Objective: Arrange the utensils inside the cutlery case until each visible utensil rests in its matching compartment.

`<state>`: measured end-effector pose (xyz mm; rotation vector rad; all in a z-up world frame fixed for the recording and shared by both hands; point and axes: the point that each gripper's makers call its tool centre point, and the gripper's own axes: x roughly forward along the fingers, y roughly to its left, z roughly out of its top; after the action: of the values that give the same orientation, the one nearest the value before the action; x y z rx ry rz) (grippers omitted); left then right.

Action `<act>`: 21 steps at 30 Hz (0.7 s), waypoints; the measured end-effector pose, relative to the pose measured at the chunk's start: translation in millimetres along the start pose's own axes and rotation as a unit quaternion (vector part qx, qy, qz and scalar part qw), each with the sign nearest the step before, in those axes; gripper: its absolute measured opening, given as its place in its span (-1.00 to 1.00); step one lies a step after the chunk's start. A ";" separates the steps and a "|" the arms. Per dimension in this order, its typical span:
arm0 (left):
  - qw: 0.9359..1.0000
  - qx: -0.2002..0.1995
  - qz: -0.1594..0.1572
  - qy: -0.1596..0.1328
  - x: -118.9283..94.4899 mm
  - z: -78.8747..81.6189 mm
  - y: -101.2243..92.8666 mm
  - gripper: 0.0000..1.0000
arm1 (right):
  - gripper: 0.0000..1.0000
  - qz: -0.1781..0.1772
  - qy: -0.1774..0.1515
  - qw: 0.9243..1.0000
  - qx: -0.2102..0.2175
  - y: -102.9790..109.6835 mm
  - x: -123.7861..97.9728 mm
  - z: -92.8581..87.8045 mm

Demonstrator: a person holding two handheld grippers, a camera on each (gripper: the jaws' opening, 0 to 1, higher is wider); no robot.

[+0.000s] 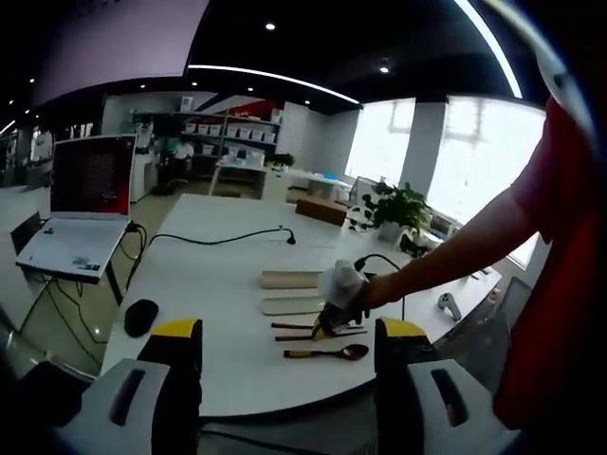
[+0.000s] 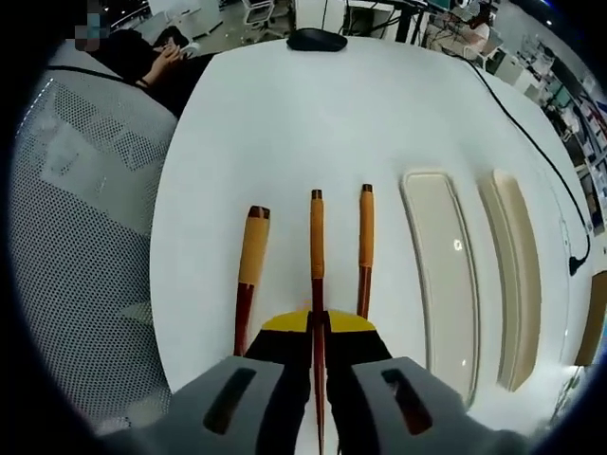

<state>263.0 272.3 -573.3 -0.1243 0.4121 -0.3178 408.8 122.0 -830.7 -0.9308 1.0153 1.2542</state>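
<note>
While pinched between right jaws — middle chopstick (image 2: 317,246) | table (image 2: 285,123)

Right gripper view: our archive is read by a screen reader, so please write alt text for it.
The right tool is shut on the middle utensil of three wooden-handled utensils lying side by side on a white table. To their right lie two long cream case pieces, and a black mouse sits at the table's far edge.

open laptop (image 1: 81,213) on stand, table's left | black mouse (image 1: 140,316) near edge | potted plant (image 1: 396,209) far side
</note>
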 end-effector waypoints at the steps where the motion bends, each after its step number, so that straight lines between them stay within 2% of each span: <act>1: 1.000 0.001 -0.001 0.000 0.0 -0.2 -0.6 0.51 | -0.99 0.001 0.008 1.000 -0.006 -0.7 1.2 0.0; 5: 1.000 0.004 -0.004 0.001 0.6 -0.4 -1.9 0.51 | -0.99 0.001 0.017 1.000 -0.013 -0.9 0.6 -0.7; 9: 1.000 0.009 -0.004 -0.001 0.9 2.3 -1.2 0.51 | -0.99 0.005 0.013 1.000 0.010 -2.5 0.3 -1.6; 12: 1.000 0.018 -0.004 0.001 0.9 2.0 -0.6 0.51 | -1.00 0.007 0.012 1.000 0.008 -1.5 -0.4 -0.7; 15: 1.000 0.018 -0.003 0.001 -0.2 0.8 0.2 0.51 | -1.00 0.019 0.012 0.999 0.034 -2.1 -0.4 -0.4; 19: 1.000 0.022 -0.002 -0.001 -4.4 3.2 -0.1 0.51 | -1.00 0.019 0.015 1.000 0.004 0.0 -1.7 -1.3; 21: 1.000 0.023 0.000 -0.001 -5.7 4.1 1.5 0.51 | -1.00 0.015 0.001 1.000 0.007 -0.6 -5.0 3.2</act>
<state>260.2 275.9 -567.8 -0.0791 0.4028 -0.3273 409.5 123.5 -825.0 -0.9109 1.0415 1.2695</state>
